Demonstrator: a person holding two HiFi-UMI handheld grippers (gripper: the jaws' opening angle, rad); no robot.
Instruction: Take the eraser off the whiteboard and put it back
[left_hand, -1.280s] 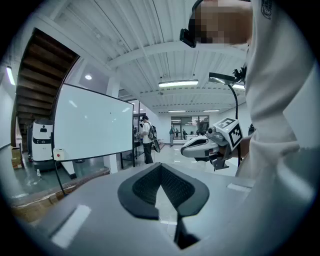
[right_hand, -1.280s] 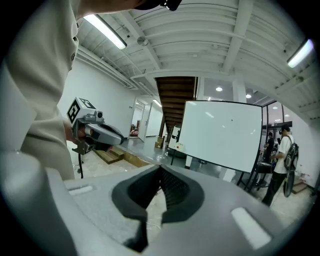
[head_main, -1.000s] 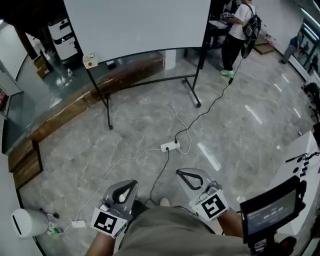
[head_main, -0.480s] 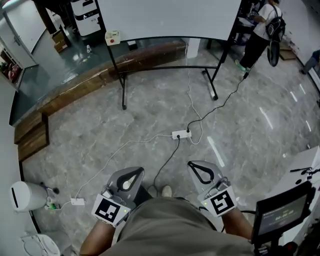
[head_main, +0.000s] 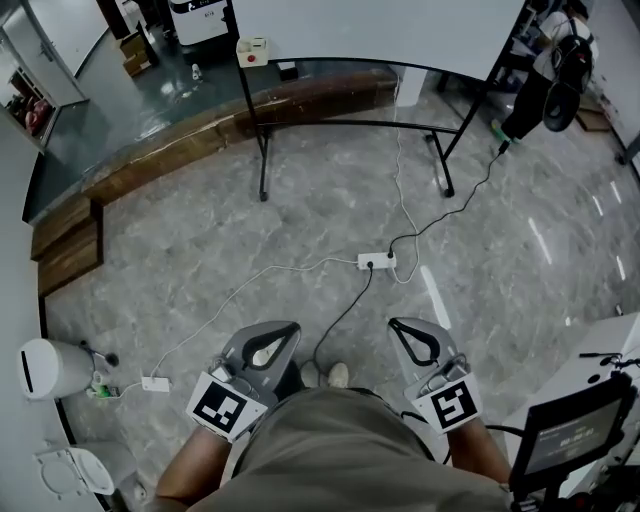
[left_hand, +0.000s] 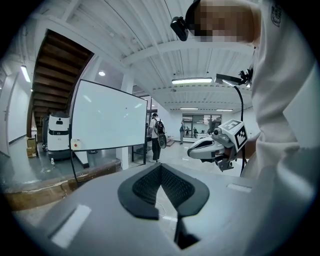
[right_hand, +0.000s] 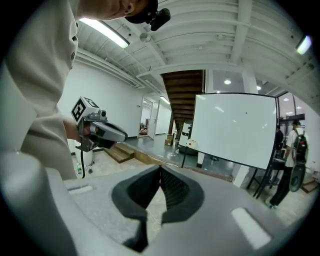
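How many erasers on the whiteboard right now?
1. The eraser sits at the whiteboard's lower left corner, above the left stand leg. The head view crops the board, but both gripper views show its whole face with no other.

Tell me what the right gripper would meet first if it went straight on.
The way looks free nearby. The right gripper, tilted slightly down, would probably meet the floor near the power strip first; depth is unclear.
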